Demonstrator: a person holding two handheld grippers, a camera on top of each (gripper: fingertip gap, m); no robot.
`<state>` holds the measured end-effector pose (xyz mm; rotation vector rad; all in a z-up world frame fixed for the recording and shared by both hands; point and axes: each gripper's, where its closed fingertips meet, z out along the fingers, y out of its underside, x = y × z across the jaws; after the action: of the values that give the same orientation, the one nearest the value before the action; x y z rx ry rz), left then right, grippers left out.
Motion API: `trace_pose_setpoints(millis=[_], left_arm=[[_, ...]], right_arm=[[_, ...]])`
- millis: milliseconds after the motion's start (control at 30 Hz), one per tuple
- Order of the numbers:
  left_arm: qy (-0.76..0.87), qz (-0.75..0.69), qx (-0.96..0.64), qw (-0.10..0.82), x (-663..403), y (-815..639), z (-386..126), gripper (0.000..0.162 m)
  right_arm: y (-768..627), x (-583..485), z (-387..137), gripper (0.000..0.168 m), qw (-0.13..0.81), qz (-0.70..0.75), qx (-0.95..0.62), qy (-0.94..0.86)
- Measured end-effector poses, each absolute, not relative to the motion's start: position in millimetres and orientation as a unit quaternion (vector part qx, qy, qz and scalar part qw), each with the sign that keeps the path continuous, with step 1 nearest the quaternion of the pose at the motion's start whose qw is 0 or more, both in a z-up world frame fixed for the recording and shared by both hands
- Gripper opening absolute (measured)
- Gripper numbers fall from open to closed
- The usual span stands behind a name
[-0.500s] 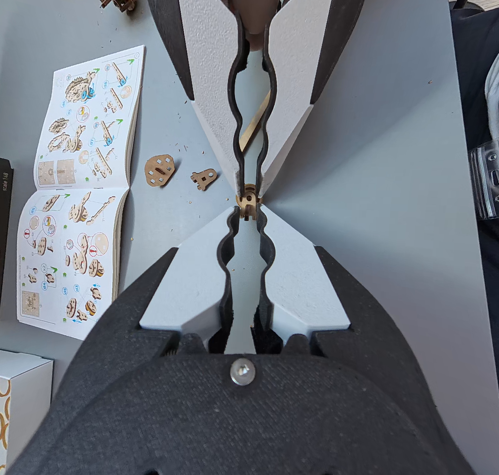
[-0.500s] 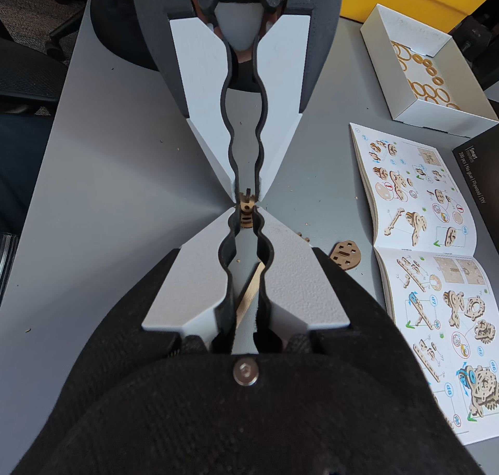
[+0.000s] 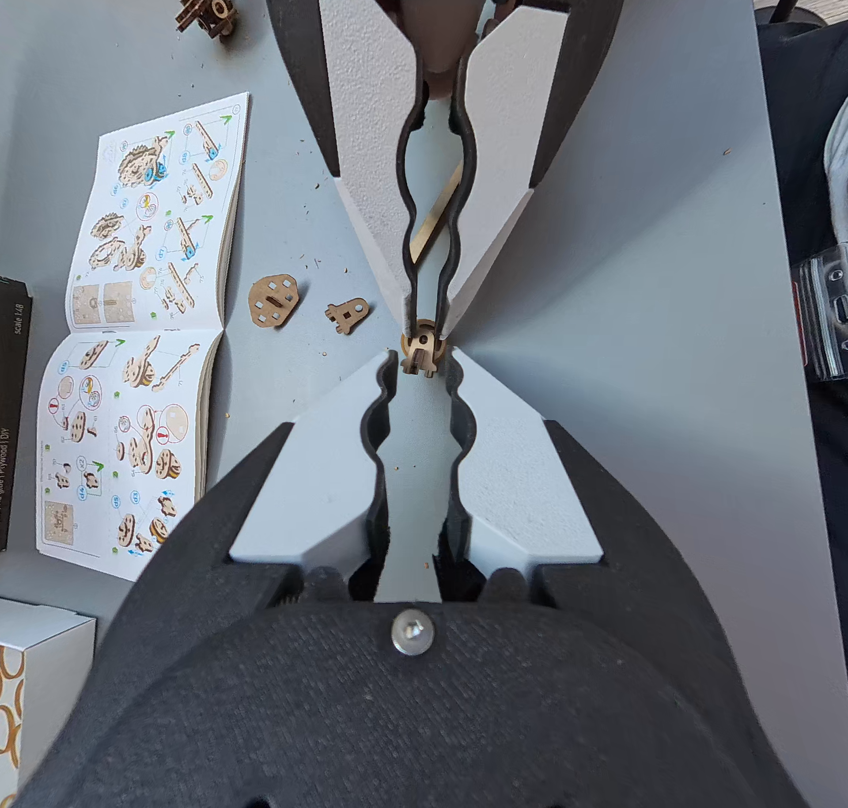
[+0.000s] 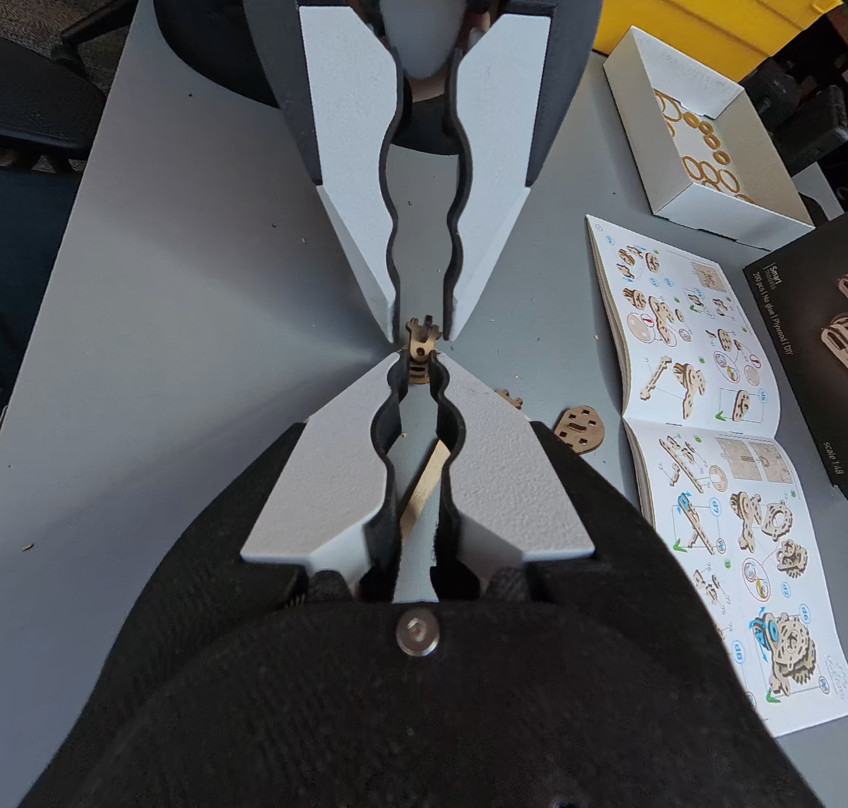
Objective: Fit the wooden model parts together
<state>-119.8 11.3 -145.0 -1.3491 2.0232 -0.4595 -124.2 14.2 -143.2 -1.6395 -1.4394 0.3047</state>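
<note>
Left wrist view: the left gripper (image 3: 420, 357) is seen from 6 o'clock with its jaws parted, a clear gap lying between the fingertips and the small wooden assembly (image 3: 420, 350) just ahead of them. No contact between these jaws and the wood can be made out. Facing it from 12 o'clock, the right gripper (image 3: 424, 327) is clamped on the far end of that assembly, which is held above the grey tabletop (image 3: 619, 327). A flat wooden stick (image 3: 436, 214) is seen on the tabletop through the gap between the right gripper's fingers.

Right wrist view: the right gripper (image 4: 418, 361) is shown with its jaws closed on the wooden assembly (image 4: 420, 350), whose notched end projects at 12 o'clock between the spread tips of the left gripper (image 4: 420, 334).

Outward at 9 o'clock in the left wrist view, a small notched piece (image 3: 347, 314) and a round slotted disc (image 3: 273, 300) are laid flat, near each other but apart. Farther at 9 o'clock an open instruction booklet (image 3: 142, 327) is spread. At 11 o'clock a dark wooden sub-assembly (image 3: 206, 3) is set down. A white box (image 4: 697, 143) with ring patterns is placed at 2 o'clock in the right wrist view, beside a black box (image 4: 803, 350) at 3 o'clock.
</note>
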Motion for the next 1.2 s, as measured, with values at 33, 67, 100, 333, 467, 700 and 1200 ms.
trace_pose_setpoints(millis=[33, 67, 100, 333, 467, 700, 1200], left_arm=[[0.77, -0.17, -0.522, 0.326, -120.0, 13.7, -146.5, 0.025], [0.769, -0.162, -0.526, 0.324, -120.8, 16.1, -148.7, 0.024], [0.771, -0.158, -0.525, 0.323, -121.2, 16.4, -150.2, 0.02], [0.766, -0.175, -0.523, 0.33, -118.5, 14.7, -147.9, 0.018], [0.767, -0.183, -0.523, 0.323, -118.7, 13.8, -149.1, 0.015], [0.773, -0.158, -0.515, 0.335, -118.8, 16.9, -150.3, 0.014], [0.775, -0.145, -0.516, 0.335, -118.3, 18.4, -155.6, 0.014]], right_arm=[[14.1, -124.2, -143.2, 0.008, 0.453, 0.123, -0.663, -0.583], [14.1, -124.1, -143.2, 0.008, 0.454, 0.122, -0.662, -0.583], [14.0, -124.0, -143.0, 0.008, 0.454, 0.122, -0.662, -0.584], [13.8, -123.1, -142.8, 0.008, 0.458, 0.121, -0.657, -0.587], [14.0, -123.3, -142.7, 0.008, 0.459, 0.12, -0.655, -0.588], [14.6, -122.4, -140.5, 0.008, 0.458, 0.154, -0.665, -0.57], [19.1, -121.3, -137.6, 0.007, 0.451, 0.181, -0.685, -0.542]])
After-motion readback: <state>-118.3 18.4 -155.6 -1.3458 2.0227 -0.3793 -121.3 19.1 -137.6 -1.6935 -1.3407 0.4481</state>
